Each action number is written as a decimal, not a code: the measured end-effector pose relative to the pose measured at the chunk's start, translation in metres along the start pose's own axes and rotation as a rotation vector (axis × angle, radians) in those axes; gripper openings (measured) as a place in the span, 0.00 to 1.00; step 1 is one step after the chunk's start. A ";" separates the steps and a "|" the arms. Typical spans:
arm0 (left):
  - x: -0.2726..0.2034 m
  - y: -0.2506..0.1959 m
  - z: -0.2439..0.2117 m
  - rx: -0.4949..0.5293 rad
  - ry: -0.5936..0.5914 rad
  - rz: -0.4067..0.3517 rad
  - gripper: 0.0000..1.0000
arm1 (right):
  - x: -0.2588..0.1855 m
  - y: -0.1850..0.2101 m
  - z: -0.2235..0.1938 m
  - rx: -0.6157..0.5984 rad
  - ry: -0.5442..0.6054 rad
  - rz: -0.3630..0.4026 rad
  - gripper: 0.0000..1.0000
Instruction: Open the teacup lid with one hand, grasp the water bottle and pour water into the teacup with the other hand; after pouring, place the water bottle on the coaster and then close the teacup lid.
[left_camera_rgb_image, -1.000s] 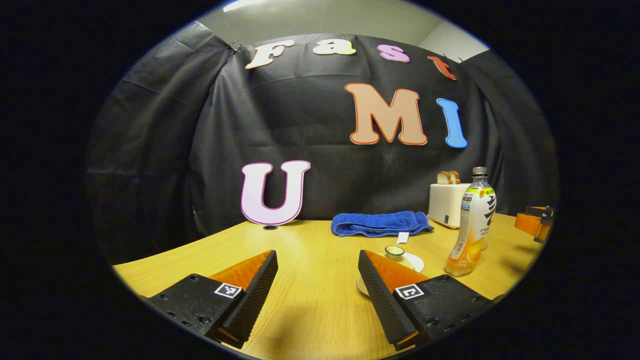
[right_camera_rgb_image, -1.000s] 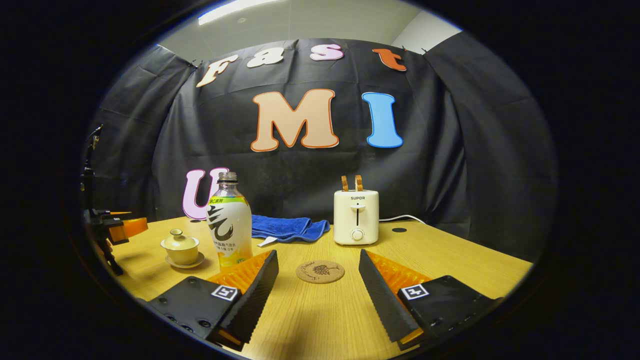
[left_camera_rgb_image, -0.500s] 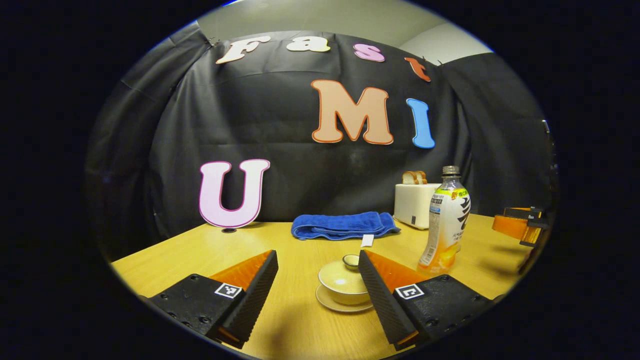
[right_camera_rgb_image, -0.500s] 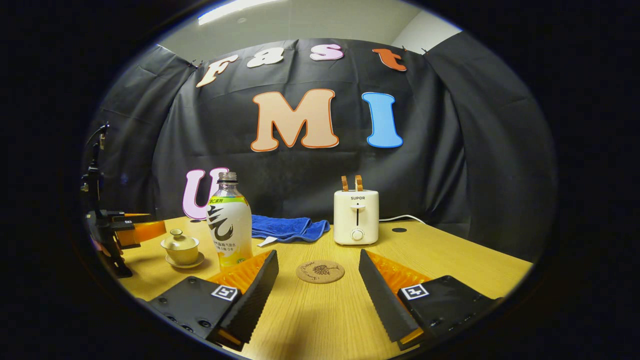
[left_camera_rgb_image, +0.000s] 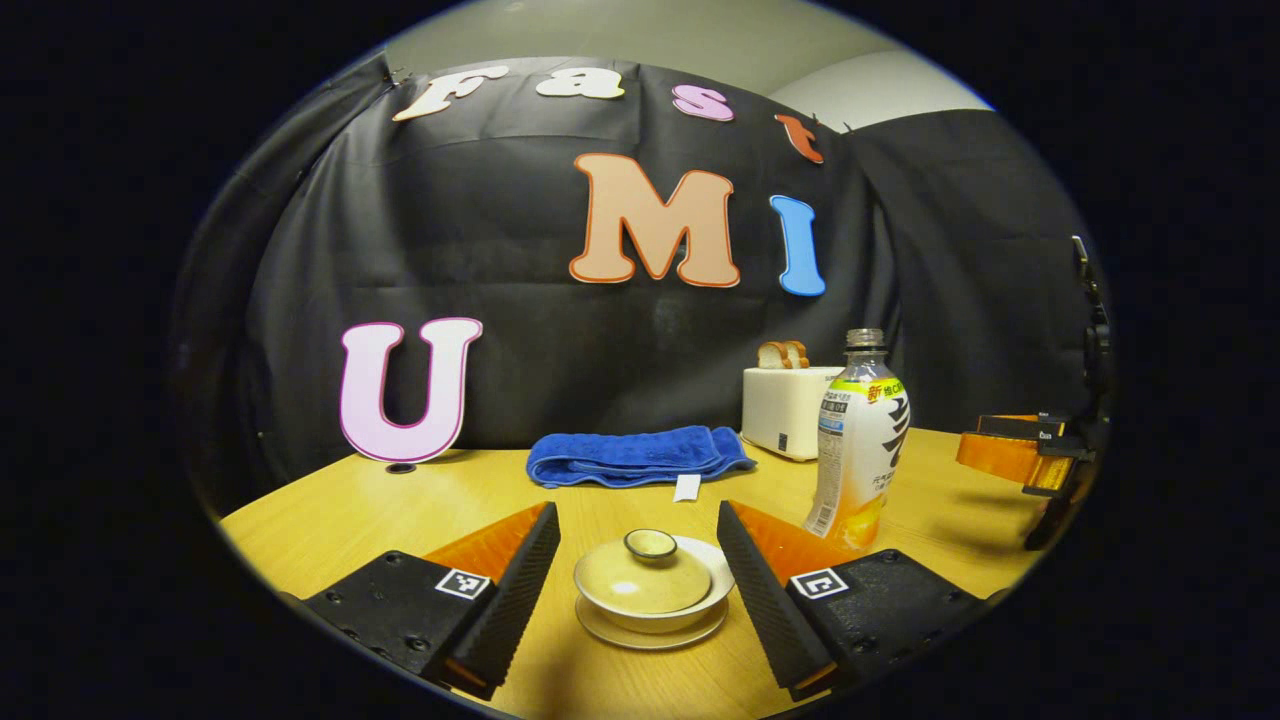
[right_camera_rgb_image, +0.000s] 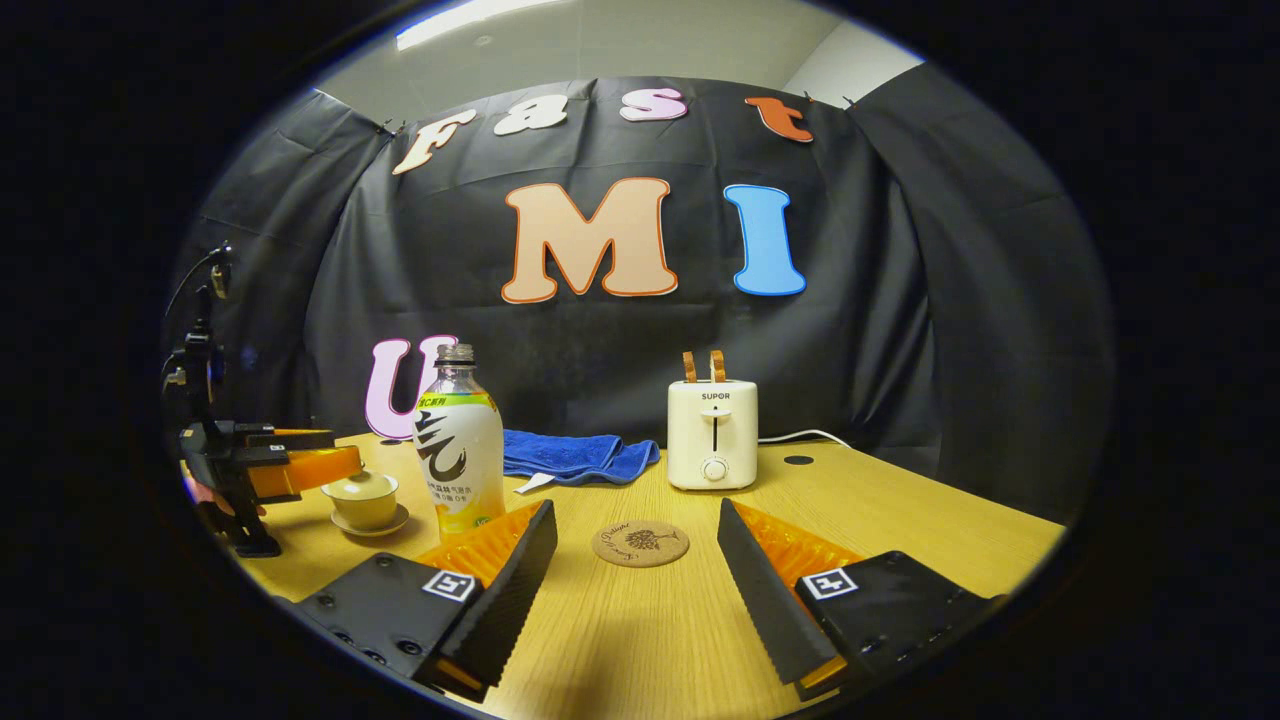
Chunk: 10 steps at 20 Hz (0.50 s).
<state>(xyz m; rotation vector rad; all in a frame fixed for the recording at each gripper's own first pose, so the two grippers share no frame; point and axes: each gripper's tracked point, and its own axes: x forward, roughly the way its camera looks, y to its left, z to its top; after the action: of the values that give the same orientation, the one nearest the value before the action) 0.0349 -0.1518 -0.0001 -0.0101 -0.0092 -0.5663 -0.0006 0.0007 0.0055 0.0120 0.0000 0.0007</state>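
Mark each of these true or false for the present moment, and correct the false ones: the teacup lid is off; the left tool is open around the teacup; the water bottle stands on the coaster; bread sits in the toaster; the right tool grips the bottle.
1. The teacup lid is off. False: it sits on the teacup.
2. The left tool is open, one finger on each side of the teacup. True.
3. The water bottle stands on the coaster. False: it stands on the table, apart from the coaster, which is bare.
4. Bread sits in the toaster. True.
5. The right tool grips the bottle. False: it is open and holds nothing.
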 end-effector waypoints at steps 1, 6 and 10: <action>0.003 -0.003 -0.001 0.003 0.006 -0.015 0.91 | 0.000 0.000 0.000 0.000 0.000 0.000 1.00; 0.012 -0.006 -0.006 0.008 0.041 -0.040 0.75 | 0.000 0.000 0.000 0.001 0.000 0.001 1.00; 0.015 -0.008 -0.012 0.015 0.074 -0.046 0.50 | 0.000 0.000 0.000 0.001 0.000 0.004 1.00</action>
<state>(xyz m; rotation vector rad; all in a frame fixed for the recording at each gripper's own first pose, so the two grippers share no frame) 0.0436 -0.1665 -0.0118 0.0258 0.0586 -0.6124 -0.0005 0.0012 0.0058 0.0133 -0.0002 0.0043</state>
